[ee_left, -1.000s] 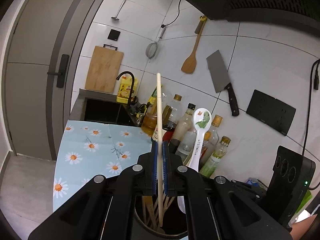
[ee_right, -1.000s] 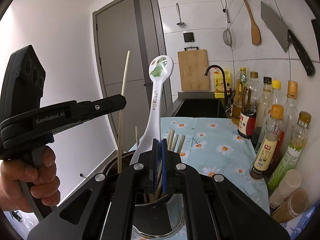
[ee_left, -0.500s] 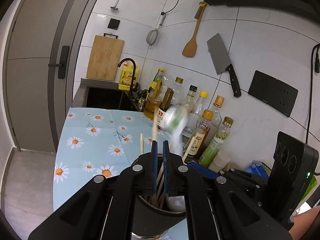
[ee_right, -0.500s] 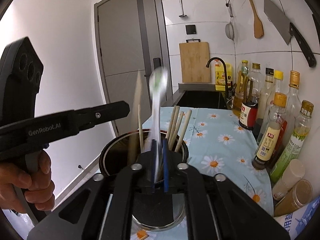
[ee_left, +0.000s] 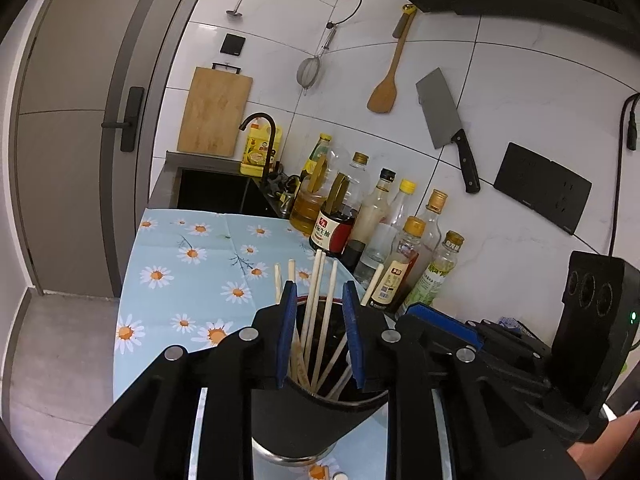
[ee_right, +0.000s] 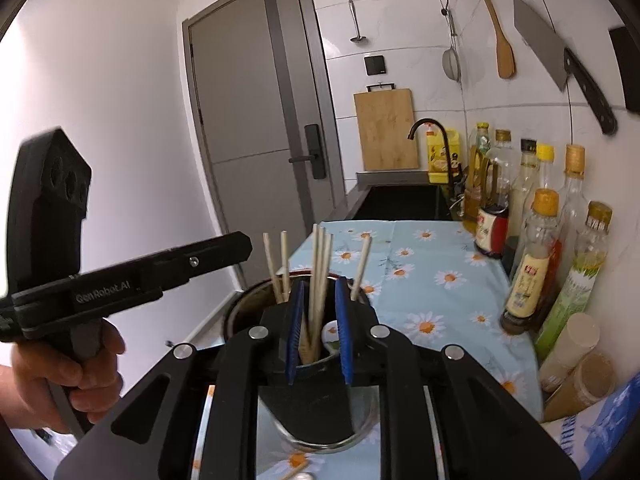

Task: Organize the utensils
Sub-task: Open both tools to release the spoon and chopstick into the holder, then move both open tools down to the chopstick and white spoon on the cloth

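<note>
A dark metal utensil holder (ee_left: 316,432) stands on the daisy tablecloth and holds several wooden chopsticks (ee_left: 316,300). My left gripper (ee_left: 319,312) is open right above its rim, empty. In the right wrist view the same holder (ee_right: 244,312) shows the chopsticks (ee_right: 318,272) and the white spoon (ee_right: 330,330) lying down inside it. My right gripper (ee_right: 318,312) is open and empty over the holder. The left gripper's body (ee_right: 120,284) is at the left of that view, held by a hand.
Several sauce and oil bottles (ee_left: 384,240) line the tiled wall to the right. A sink (ee_left: 216,192) with a black tap lies beyond the tablecloth (ee_left: 188,264). A cleaver (ee_left: 444,120), wooden spatula (ee_left: 386,88) and cutting board (ee_left: 214,112) hang on the wall.
Both grippers opened. The chopstick from the left gripper and the white spoon from the right gripper dropped into the holder. Both grippers sit lower over the holder.
</note>
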Demonstrator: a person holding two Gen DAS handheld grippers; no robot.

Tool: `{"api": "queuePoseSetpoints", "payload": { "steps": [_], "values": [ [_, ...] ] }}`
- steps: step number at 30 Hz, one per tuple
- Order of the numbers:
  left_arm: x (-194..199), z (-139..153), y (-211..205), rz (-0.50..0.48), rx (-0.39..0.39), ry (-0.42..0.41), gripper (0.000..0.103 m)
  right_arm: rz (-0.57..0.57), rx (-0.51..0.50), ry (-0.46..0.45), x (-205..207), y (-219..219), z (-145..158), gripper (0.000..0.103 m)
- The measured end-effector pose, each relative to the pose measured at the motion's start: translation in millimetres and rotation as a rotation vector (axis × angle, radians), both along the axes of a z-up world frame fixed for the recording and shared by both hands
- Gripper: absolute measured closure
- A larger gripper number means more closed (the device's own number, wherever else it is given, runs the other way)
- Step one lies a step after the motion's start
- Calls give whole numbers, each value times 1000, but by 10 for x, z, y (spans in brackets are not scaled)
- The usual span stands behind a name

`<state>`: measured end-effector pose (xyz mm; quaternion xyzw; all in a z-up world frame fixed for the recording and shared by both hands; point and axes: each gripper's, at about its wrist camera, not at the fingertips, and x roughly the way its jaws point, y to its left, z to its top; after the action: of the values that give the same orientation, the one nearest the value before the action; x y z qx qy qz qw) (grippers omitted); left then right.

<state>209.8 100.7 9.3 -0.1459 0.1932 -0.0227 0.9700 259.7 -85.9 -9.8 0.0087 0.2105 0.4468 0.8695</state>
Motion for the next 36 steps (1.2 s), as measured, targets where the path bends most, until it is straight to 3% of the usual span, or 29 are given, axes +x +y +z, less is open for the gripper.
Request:
{"api": "queuePoseSetpoints", "payload": {
  "steps": [4, 8, 19, 36],
  "values": [
    [-101, 30, -41, -9, 35, 12, 81, 13, 25, 53, -17, -32, 25, 84],
    [-169, 45, -28, 5, 22, 56, 81, 29, 21, 60, -123, -47, 110, 76],
    [-453, 20, -3, 14, 30, 144, 81, 46, 2, 167, -416, -116, 249, 76],
    [-750, -422, 121, -19, -6, 371, 81, -84, -186, 506, -511, -208, -52, 70]
  ]
}}
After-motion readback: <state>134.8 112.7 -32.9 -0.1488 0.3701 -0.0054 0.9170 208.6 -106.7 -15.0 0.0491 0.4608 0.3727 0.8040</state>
